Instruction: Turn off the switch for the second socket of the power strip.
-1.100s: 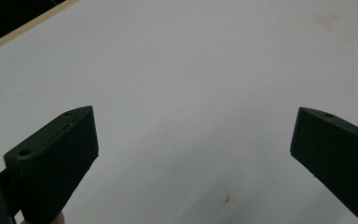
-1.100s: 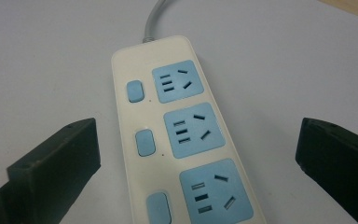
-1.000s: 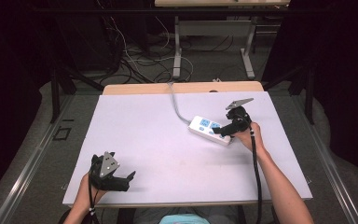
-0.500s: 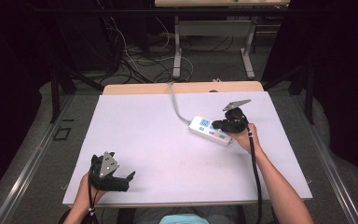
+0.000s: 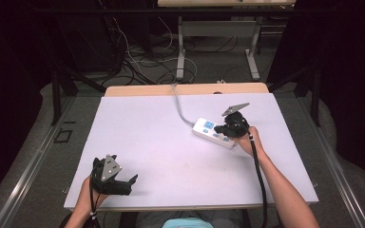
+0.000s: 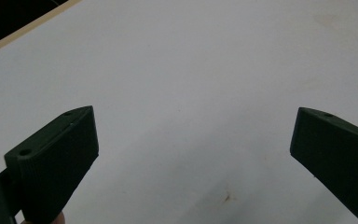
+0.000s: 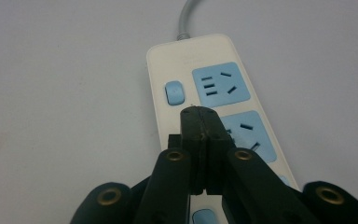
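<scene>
Right gripper (image 7: pixel 199 112) pressed together over white plastic power strip with blue sockets (image 7: pixel 214 98); left gripper (image 6: pixel 193 140) spread wide above white table (image 6: pixel 191 56).

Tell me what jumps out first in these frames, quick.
The white power strip with blue sockets lies right of the table's middle, its grey cable running toward the far edge. The right tool hangs over it with jaws pressed together, the tips just short of the blue switch beside the end socket. The left tool sits wide open at the near left corner over bare white tabletop.
</scene>
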`<action>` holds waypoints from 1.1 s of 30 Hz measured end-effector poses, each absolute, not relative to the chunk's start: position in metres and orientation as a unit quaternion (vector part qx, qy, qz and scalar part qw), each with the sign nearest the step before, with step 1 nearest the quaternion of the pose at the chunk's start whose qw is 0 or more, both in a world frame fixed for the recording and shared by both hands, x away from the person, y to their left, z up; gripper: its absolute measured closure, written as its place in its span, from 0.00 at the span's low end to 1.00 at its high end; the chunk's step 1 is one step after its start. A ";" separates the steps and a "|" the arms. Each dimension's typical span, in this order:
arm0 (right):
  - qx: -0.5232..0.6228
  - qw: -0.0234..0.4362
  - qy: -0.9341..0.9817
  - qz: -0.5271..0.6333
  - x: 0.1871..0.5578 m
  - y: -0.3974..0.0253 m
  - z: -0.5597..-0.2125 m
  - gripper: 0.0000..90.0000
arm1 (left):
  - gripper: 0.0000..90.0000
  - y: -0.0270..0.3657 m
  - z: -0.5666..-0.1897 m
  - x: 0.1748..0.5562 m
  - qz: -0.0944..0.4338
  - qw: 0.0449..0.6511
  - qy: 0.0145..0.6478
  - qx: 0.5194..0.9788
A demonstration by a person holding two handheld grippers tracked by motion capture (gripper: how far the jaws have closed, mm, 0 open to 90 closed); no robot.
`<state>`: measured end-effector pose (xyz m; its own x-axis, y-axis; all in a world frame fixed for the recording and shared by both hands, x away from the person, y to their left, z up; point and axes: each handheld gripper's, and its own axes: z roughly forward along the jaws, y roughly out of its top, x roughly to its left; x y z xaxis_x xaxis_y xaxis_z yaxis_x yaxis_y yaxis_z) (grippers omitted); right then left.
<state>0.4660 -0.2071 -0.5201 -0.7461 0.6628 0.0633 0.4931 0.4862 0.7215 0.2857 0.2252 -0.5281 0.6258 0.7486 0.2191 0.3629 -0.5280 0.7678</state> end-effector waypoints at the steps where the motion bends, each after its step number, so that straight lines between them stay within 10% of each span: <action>1: 0.328 0.112 0.858 0.378 0.467 -0.207 -0.521 1.00 | 0.01 0.225 -0.528 0.286 0.274 0.352 0.335 0.830; 33: 0.330 0.147 0.867 0.344 0.461 -0.196 -0.528 1.00 | 0.01 0.225 -0.527 0.285 0.271 0.346 0.331 0.835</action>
